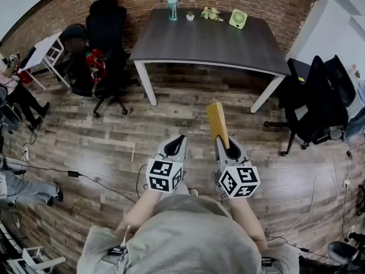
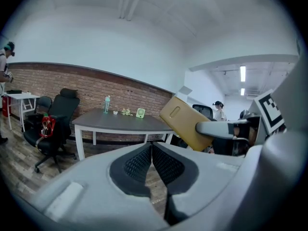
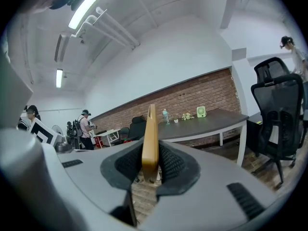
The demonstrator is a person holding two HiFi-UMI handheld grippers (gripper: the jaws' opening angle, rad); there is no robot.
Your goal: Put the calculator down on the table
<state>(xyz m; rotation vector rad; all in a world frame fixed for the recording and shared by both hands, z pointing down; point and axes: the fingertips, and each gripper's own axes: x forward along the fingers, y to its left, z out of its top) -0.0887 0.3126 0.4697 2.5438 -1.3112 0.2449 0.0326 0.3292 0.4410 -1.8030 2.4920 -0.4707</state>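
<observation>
The right gripper (image 1: 226,145) clamps the yellow calculator (image 1: 217,123) upright in the air, well apart from the near edge of the dark table (image 1: 205,39), while the left gripper (image 1: 175,146) is closed and empty, so the whole placing remains.

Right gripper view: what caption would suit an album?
Right gripper clamps a yellow calculator edge-on; dark table ahead.
</observation>
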